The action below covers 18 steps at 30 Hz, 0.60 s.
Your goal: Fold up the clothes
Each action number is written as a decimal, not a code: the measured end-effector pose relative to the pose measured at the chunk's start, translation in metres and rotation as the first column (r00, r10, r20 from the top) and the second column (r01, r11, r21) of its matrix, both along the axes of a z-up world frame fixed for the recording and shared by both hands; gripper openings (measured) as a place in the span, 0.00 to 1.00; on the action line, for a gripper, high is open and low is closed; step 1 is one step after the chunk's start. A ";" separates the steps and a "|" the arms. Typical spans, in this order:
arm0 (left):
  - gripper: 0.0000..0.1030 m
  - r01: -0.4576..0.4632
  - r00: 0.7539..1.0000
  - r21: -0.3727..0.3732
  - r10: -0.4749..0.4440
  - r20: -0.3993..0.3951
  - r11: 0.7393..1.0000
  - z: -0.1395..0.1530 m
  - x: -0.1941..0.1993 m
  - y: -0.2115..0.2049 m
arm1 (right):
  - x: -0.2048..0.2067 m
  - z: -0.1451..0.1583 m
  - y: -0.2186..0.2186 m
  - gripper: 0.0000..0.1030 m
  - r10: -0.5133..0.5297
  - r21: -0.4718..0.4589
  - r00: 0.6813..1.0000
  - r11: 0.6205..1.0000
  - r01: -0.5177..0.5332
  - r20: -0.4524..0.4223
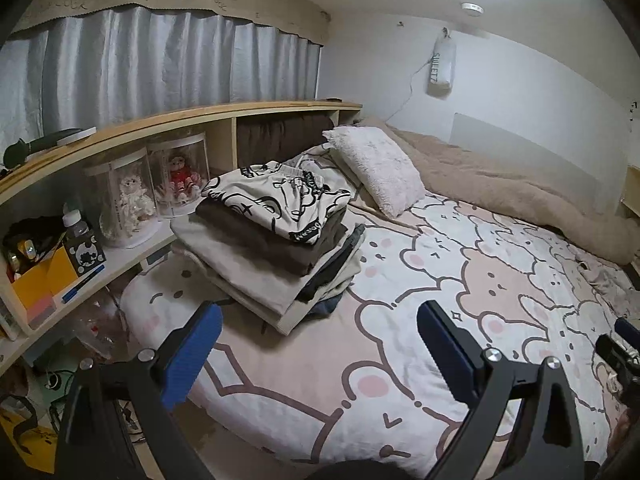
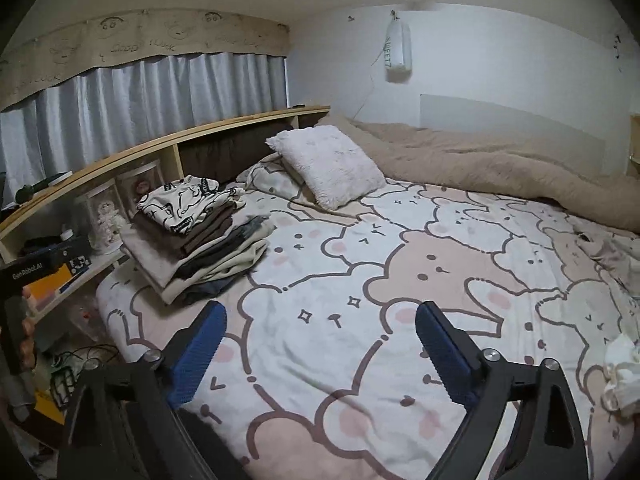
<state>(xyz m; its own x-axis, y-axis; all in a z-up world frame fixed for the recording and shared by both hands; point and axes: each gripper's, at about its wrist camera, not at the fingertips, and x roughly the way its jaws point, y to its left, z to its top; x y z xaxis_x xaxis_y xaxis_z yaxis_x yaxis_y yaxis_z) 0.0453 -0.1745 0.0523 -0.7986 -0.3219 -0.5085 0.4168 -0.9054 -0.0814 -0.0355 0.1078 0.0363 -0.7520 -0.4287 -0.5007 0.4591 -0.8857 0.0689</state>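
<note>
From the left wrist view, the left tool (image 1: 320,320) hangs above the near edge of the bed (image 1: 400,380) with its blue fingers (image 1: 192,356) spread wide and nothing between them, so it is released. Ahead of it, by the bed's left side next to the shelf (image 1: 160,120), sits a stack of folded clothes (image 1: 272,240): a patterned cream and black piece (image 1: 280,200) on top, brown and beige layers beneath, darker ones at the bottom. The stack is likely kept against that side to leave the middle of the bed free as a folding surface. A fluffy pillow (image 1: 376,168) lies just beyond it, and a tan blanket (image 1: 520,184) is bunched along the far wall. At the right edge a dark part of the right tool (image 1: 616,348) shows.

From the right wrist view, the right tool (image 2: 320,324) is also released, its fingers (image 2: 444,352) wide apart over bare sheet and gripping nothing. The stack of folded clothes (image 2: 200,240) lies to its upper left, well apart from it. At the far right edge lies a small crumpled whitish cloth (image 2: 620,380), perhaps a piece not yet folded, though it is too small to tell. With both tools empty and clear of the stack, the top piece looks already set down, and the next step would seemingly be fetching another garment.
</note>
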 end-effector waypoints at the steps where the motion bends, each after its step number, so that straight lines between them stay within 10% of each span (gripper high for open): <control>1: 0.96 0.003 1.000 0.001 -0.003 -0.002 1.000 0.000 0.000 0.000 | -0.001 -0.001 0.000 0.93 -0.003 0.008 1.000 1.000 0.003 0.007; 18: 0.96 0.043 0.999 -0.028 -0.043 0.009 0.999 0.000 -0.002 0.020 | -0.001 -0.007 0.007 0.96 -0.047 0.057 0.998 0.997 0.044 0.042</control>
